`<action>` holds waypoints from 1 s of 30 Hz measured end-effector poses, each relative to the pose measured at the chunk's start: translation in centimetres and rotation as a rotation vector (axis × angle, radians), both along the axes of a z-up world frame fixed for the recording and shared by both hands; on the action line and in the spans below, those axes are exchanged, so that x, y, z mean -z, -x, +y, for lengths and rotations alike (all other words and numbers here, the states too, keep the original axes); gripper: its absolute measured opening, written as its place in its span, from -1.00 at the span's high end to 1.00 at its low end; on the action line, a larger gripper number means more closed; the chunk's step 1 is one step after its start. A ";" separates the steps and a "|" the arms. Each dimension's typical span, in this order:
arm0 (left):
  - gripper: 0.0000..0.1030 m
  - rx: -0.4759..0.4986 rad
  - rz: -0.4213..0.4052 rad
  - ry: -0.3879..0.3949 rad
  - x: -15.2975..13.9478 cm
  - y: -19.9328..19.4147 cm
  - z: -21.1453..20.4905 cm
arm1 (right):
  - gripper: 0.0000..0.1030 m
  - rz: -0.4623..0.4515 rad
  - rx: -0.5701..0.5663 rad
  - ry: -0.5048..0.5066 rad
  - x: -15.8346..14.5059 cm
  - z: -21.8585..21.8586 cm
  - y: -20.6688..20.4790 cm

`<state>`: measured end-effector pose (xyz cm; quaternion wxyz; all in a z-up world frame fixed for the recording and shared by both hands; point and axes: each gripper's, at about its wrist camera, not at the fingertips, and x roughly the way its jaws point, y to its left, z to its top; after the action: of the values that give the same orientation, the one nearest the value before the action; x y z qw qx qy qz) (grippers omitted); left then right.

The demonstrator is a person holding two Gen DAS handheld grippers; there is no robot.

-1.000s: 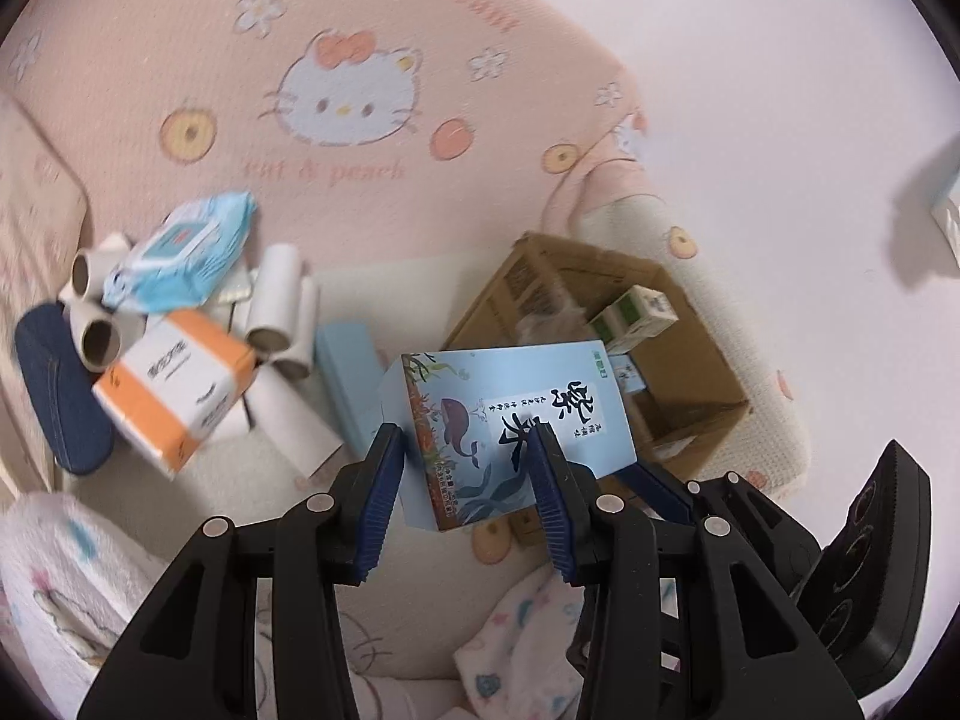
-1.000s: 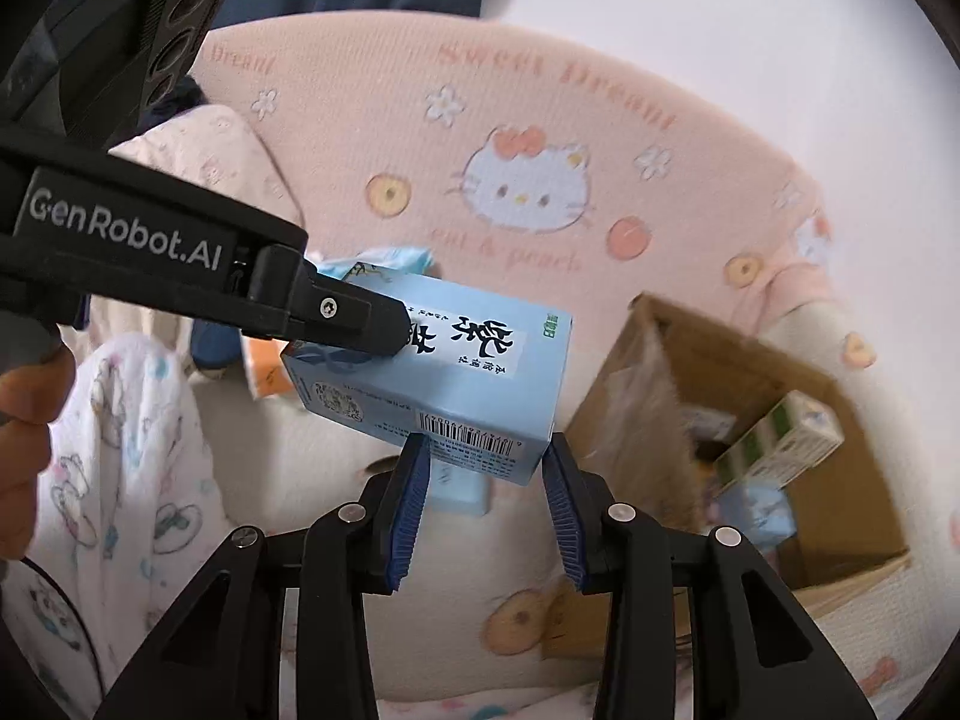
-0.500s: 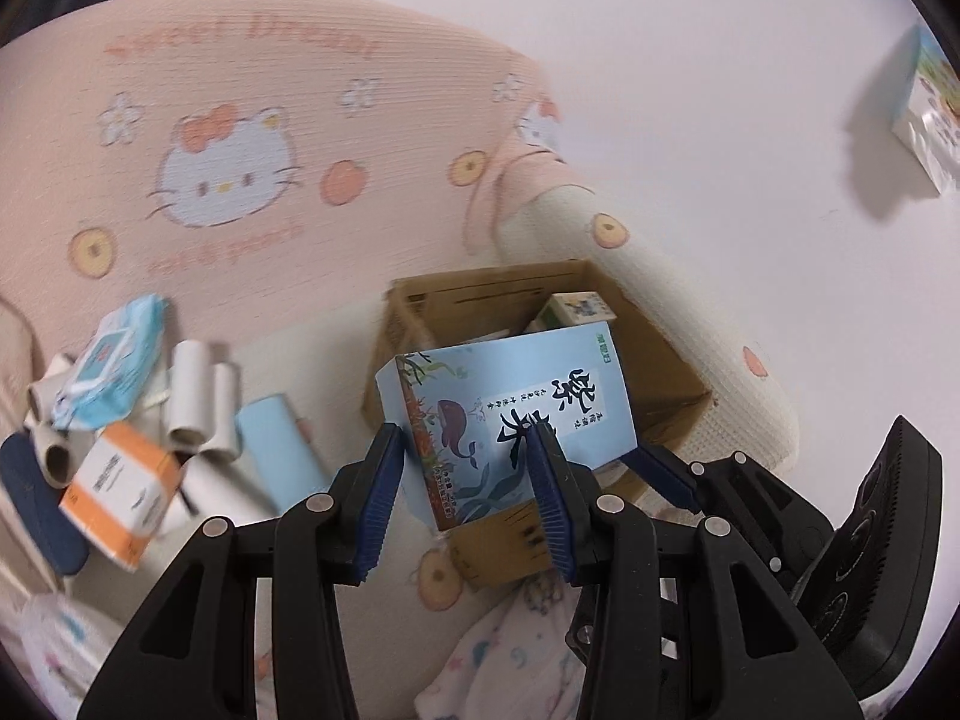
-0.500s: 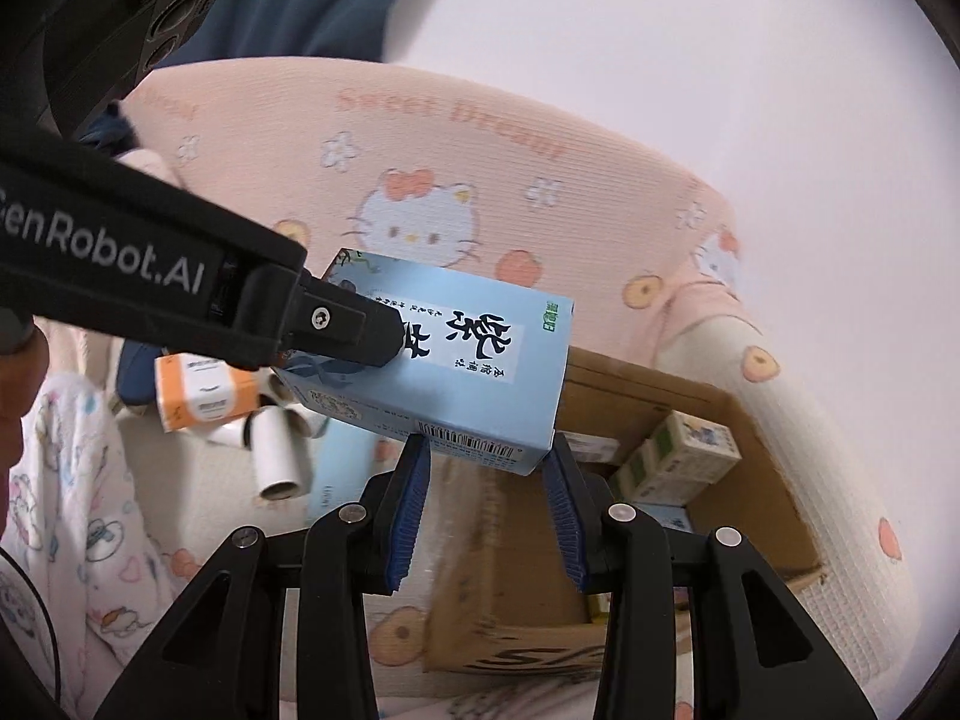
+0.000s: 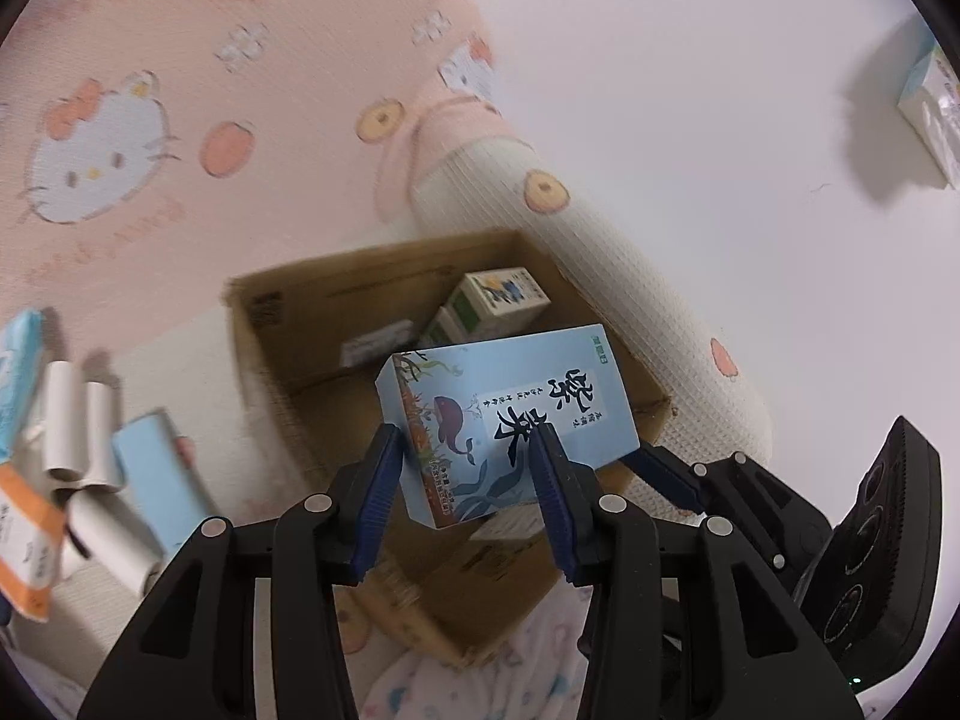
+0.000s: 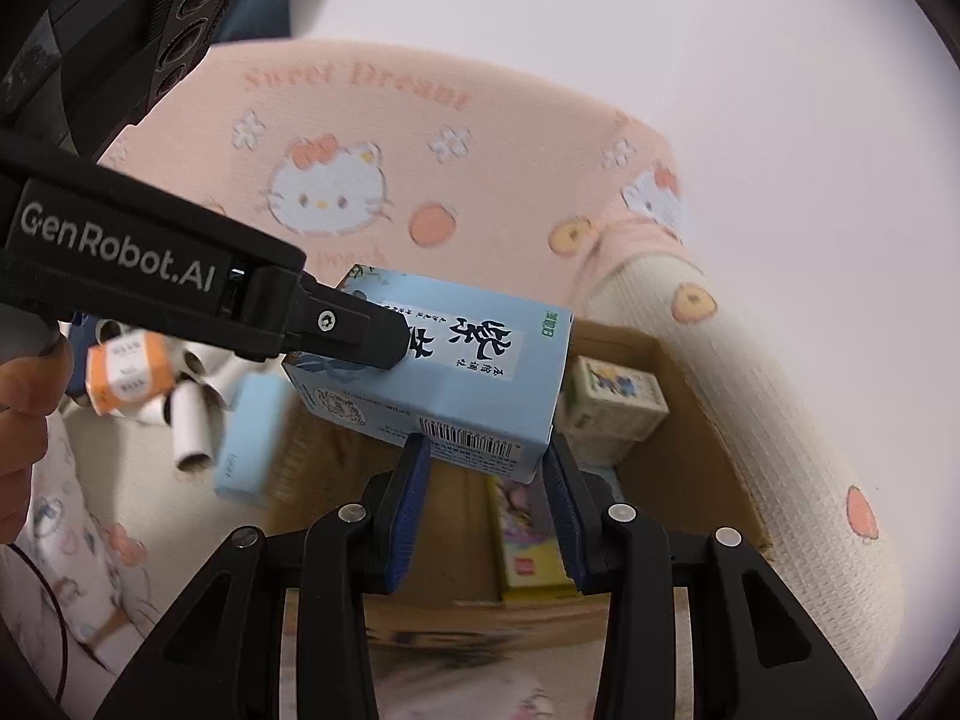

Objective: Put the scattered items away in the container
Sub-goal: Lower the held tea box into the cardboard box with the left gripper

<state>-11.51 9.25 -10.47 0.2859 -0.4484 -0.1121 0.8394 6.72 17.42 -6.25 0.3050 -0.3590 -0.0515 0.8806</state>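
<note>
- Blue box [image 5: 510,420] is clamped by both the left gripper [image 5: 465,480] and right gripper [image 6: 489,480].
- Box is carried above the cardboard carton [image 5: 288,324], directly ahead.
- Next: lowering inside, then release.

The light blue box [image 6: 444,378] hides much of the cardboard carton's [image 5: 282,324] inside. At nine o'clock in the left wrist view the wipes pack [image 5: 15,372] and orange-white pack [image 5: 24,540] are cut by the edge. The paper tubes [image 6: 192,420] are blurred.
</note>
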 end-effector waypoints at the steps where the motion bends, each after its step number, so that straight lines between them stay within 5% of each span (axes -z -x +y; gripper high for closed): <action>1: 0.09 0.013 -0.012 -0.005 0.4 0.4 0.7 | 0.30 -0.020 0.008 -0.012 0.2 0.5 -0.1; 8: 0.08 0.048 -0.051 0.027 2.0 2.9 4.2 | 0.30 -0.112 0.018 0.017 0.9 5.0 -0.1; 20: 0.09 0.110 -0.280 0.007 5.8 9.9 6.3 | 0.30 -0.358 -0.105 0.074 2.4 11.1 2.8; 30: 0.09 0.135 -0.439 -0.004 9.9 12.2 8.2 | 0.30 -0.496 -0.070 0.224 5.1 15.4 4.0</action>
<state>-23.66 17.44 -20.39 0.3109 -0.6264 -0.1432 0.7003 2.72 32.78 -11.36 0.2109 -0.5931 -0.0391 0.7760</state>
